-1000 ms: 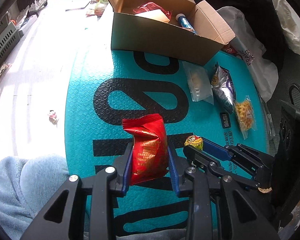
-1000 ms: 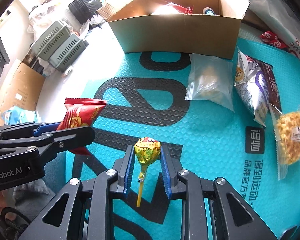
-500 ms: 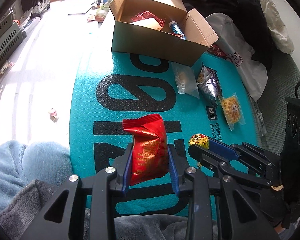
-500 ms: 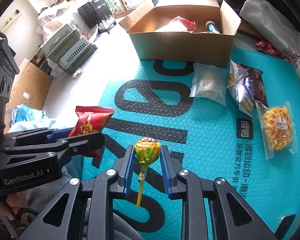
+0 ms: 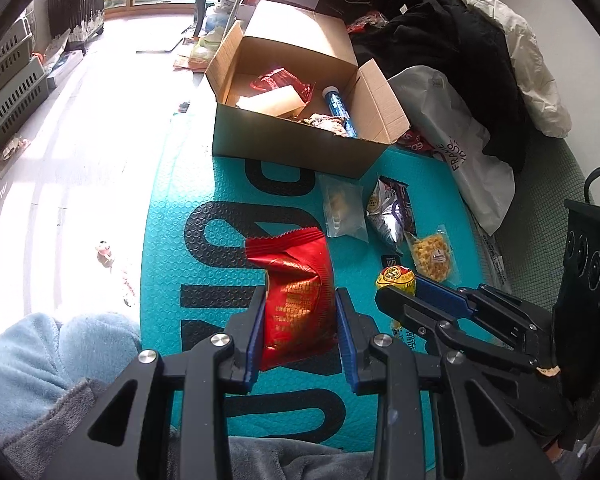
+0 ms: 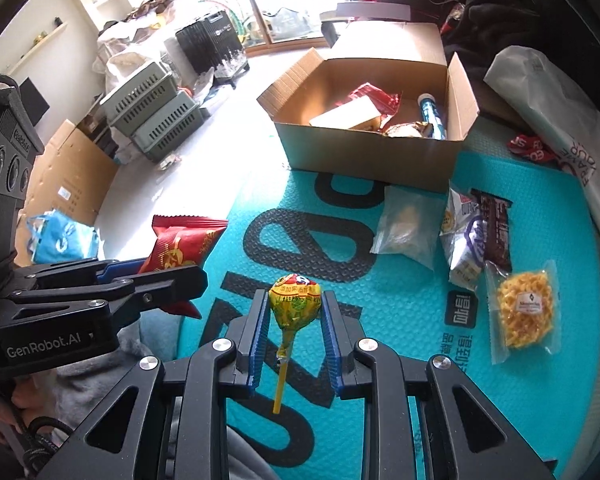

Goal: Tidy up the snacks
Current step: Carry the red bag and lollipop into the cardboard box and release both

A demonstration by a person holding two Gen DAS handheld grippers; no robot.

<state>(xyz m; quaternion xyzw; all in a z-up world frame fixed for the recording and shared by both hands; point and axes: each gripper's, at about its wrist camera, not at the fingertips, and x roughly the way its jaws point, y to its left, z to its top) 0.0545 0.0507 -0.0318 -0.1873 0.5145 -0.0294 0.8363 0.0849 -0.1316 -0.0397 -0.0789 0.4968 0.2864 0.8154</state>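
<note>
While both hands hang above the teal mat (image 5: 220, 216), each gripper carries one snack clear of it. Left gripper (image 5: 298, 300): jaws closed on a red foil snack packet (image 5: 296, 280), pads pressing its lower half, crimped top edge standing free above the fingers. Right gripper (image 6: 294, 300): jaws nearly closed on a yellow-wrapped lollipop (image 6: 296, 300), pads against the wrapped head, yellow stick hanging down between the fingers. Open cardboard box (image 6: 364, 156) sits at the far end of the mat, flaps up; inside, a red wrapper, a tan carton and a blue tube. Lying on the mat just in front of the box, side by side: clear zip bag (image 6: 408, 228), silver-purple snack bag (image 6: 466, 248), dark brown bar wrapper (image 6: 496, 224), and nearest, a clear pack of yellow waffle snack (image 6: 524, 312). White plastic bag (image 5: 460, 148) lies off the mat's right edge.
</note>
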